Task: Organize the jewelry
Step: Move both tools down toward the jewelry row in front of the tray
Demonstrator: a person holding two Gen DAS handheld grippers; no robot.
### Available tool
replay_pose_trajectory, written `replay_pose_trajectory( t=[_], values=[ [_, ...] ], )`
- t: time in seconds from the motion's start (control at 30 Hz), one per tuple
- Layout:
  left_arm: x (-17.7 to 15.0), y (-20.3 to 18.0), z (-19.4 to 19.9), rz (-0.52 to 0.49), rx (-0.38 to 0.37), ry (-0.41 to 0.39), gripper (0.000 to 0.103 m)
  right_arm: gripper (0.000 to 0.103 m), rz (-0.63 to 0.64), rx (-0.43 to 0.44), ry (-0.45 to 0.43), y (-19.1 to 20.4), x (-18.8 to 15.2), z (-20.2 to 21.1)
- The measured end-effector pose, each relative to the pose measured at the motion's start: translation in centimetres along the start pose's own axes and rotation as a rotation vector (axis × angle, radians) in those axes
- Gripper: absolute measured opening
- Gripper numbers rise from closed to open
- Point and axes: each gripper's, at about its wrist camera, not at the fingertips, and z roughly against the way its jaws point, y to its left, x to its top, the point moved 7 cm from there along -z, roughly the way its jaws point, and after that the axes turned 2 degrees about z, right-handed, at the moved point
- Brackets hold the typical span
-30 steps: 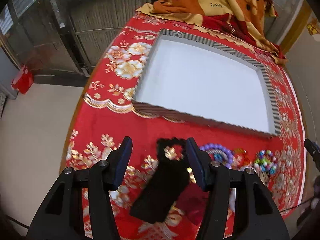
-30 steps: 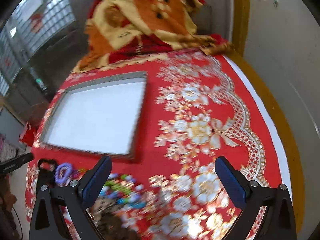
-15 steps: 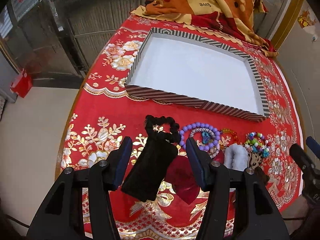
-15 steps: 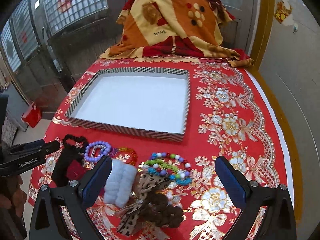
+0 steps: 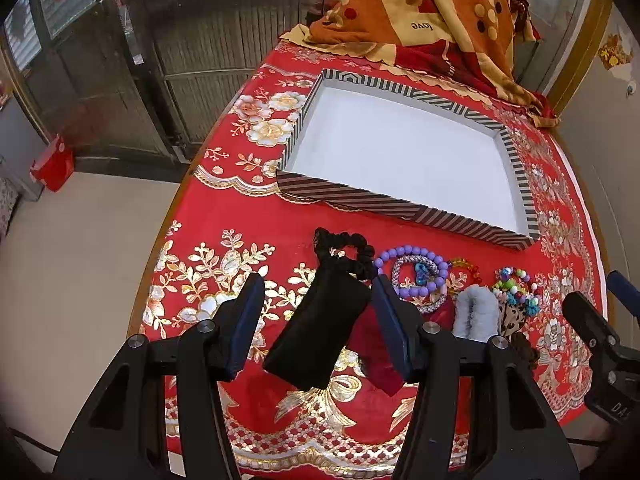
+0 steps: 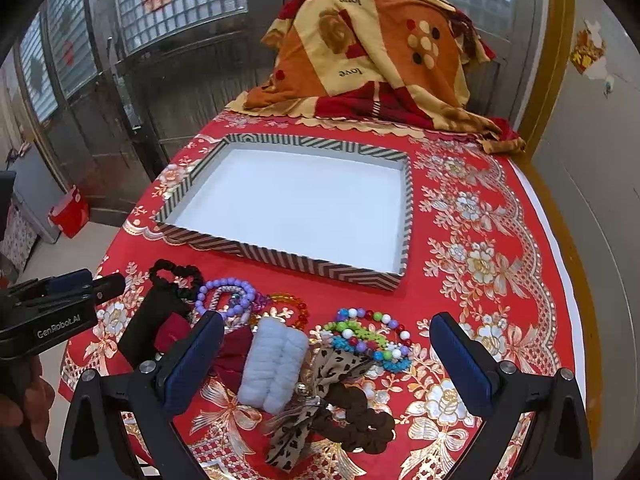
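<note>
Both wrist cameras are looking steeply down from near the table's front edge, sharing the striped tray (image 5: 404,208) (image 6: 280,254).

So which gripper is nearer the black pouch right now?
Left. The left gripper hangs open directly over the black pouch, which shows between its fingers. The right gripper is off to the side, open above the white fluffy scrunchie and leopard bow.

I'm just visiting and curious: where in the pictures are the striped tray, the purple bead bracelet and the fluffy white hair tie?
striped tray (image 6: 280,254), right wrist view, near wall
purple bead bracelet (image 5: 408,249), left wrist view, far beads
fluffy white hair tie (image 6: 274,364), right wrist view, middle
</note>
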Motion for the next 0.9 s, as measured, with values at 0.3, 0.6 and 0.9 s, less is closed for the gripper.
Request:
replay_pose_trajectory(
  t=[0.3,0.6,0.9],
  values=[
    [-0.1,0.3,0.0,-0.004,0.016,0.006,0.055,0.103,0.016,0.017,-0.006,0.8,0.2,-0.1],
    [-0.2,0.3,-0.4,0.001,0.027,0.017,0.055,0.103,0.020,0.049,0.001,1.0,0.0,-0.6],
    [-0.2,0.2,-0.8,0.004,0.036,0.024,0.055,0.103,0.023,0.066,0.019,1.4,-0.1,-1.0]
  ],
)
